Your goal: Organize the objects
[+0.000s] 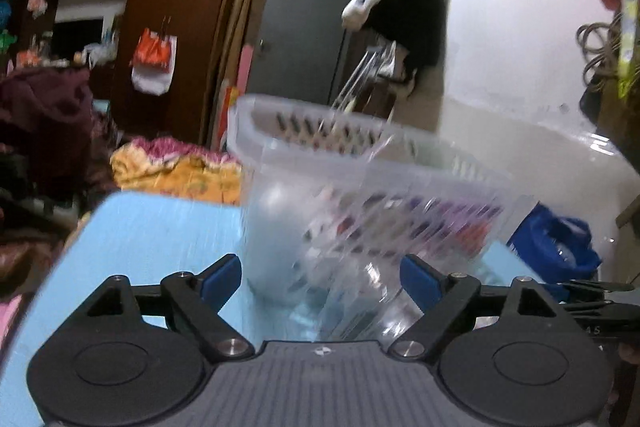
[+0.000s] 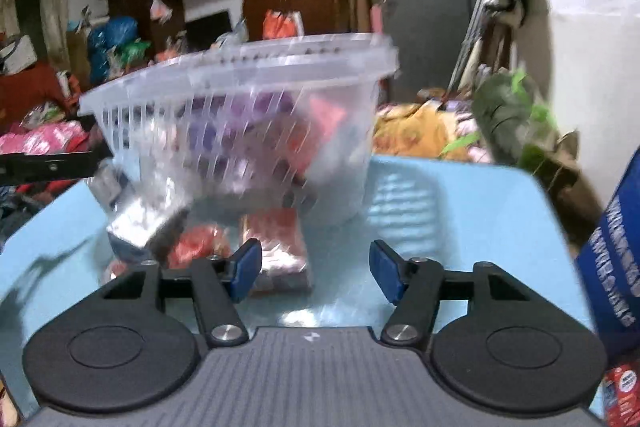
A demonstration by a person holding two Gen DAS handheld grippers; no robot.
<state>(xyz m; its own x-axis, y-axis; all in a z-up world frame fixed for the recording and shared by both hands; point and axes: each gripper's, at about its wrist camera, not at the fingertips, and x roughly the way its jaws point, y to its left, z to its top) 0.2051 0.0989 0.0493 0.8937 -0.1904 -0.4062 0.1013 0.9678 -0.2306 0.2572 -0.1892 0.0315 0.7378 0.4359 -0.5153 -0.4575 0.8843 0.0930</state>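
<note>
A clear plastic slotted basket (image 1: 360, 163) stands on the light blue table (image 1: 152, 227), with purple and red packets inside; it also shows in the right wrist view (image 2: 240, 99). My left gripper (image 1: 320, 277) is open, its blue fingertips (image 1: 222, 277) either side of a clear shiny packet (image 1: 360, 303) lying in front of the basket. My right gripper (image 2: 314, 273) is open and empty above the table (image 2: 460, 219). A red packet (image 2: 280, 247), an orange-red packet (image 2: 196, 245) and a silver packet (image 2: 140, 219) lie in front of the basket, left of my right gripper.
A blue bag (image 1: 556, 243) lies at the table's right edge. A blue box (image 2: 616, 259) stands at the right of the right wrist view. Piles of clothes (image 1: 176, 171) and a dark wardrobe (image 1: 168, 7) are behind the table.
</note>
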